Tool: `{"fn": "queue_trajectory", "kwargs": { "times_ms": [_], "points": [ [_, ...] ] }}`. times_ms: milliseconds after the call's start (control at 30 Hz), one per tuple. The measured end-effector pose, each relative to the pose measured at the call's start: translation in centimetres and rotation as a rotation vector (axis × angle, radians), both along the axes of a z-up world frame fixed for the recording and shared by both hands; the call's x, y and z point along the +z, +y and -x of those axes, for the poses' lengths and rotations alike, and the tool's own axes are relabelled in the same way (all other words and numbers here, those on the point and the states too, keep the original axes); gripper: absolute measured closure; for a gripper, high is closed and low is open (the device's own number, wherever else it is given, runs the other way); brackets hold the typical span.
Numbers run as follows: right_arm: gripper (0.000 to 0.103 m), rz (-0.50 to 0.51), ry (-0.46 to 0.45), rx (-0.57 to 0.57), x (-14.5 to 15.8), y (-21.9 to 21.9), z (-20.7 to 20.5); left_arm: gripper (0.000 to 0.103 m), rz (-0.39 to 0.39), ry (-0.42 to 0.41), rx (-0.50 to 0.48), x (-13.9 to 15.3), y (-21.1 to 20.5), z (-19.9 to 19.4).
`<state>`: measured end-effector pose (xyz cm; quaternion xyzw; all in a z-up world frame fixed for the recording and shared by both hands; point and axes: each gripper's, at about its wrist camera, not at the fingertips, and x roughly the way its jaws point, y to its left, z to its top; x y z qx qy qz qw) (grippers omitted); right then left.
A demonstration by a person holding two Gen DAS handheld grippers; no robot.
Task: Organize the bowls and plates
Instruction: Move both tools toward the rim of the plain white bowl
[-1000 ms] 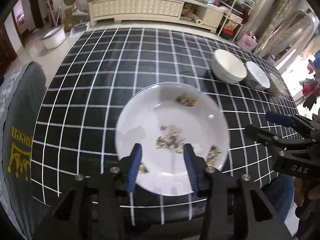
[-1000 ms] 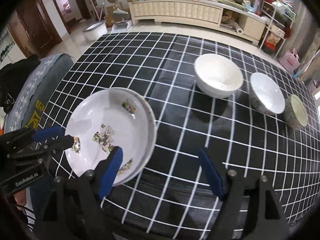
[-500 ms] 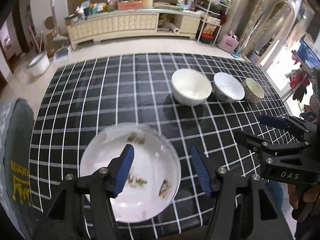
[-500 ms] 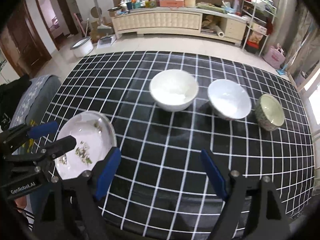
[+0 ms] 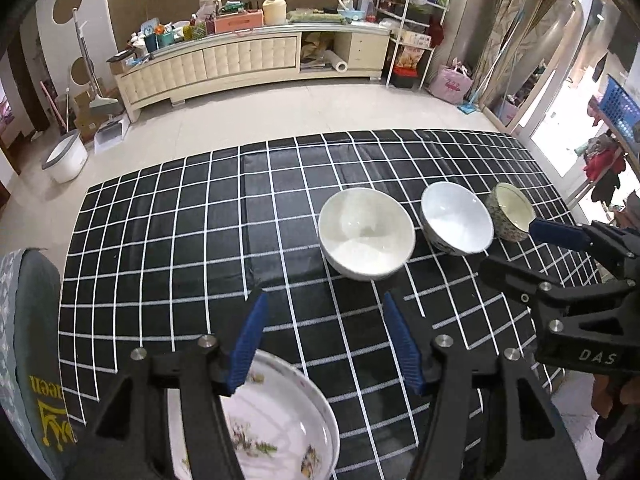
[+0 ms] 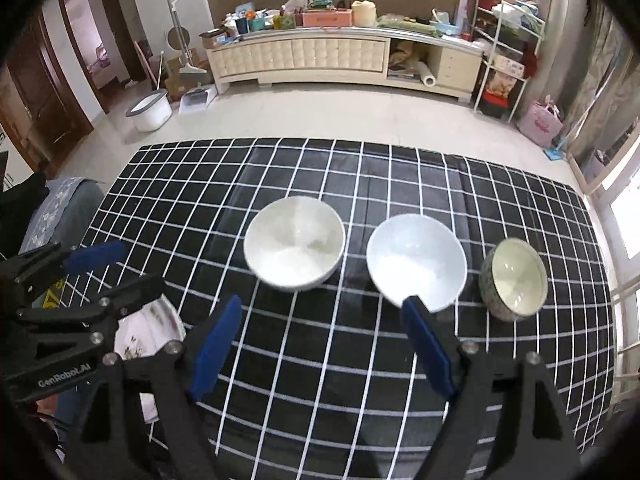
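Observation:
A white plate with flower prints (image 5: 276,432) lies at the near left edge of the black checked table (image 5: 200,240), partly under my left gripper's frame. My left gripper (image 5: 324,320) hangs open above the cloth beyond the plate, nothing between its blue pads. Three bowls stand in a row: a large white bowl (image 6: 295,242), a pale blue-white bowl (image 6: 416,258) and a small patterned bowl (image 6: 514,276). My right gripper (image 6: 320,312) is open and empty above the cloth in front of the bowls. In the right wrist view the plate (image 6: 144,332) shows at lower left behind the left gripper (image 6: 120,264).
A grey cushioned seat (image 5: 28,340) with yellow lettering stands at the table's left edge. Beyond the table lie pale floor tiles, a cream sideboard (image 6: 344,60) loaded with clutter, a white bucket (image 6: 150,110) and a shelf rack (image 6: 508,60) at the right.
Both grippers have pulled back and risen from the table. The left gripper's jaws have widened and left the plate lying on the table. The bowls have not moved.

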<state>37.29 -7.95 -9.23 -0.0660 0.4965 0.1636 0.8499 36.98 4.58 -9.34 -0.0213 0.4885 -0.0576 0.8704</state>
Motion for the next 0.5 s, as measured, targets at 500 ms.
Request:
{"fn": "queue_trajectory", "kwargs": {
  "times_ms": [500],
  "points": [
    [0.018,0.081,0.035,0.04,-5.5,1.7,-6.8,0.046,-0.044,0.086,-0.01,-5.7,0.1,-8.1]
  ]
}}
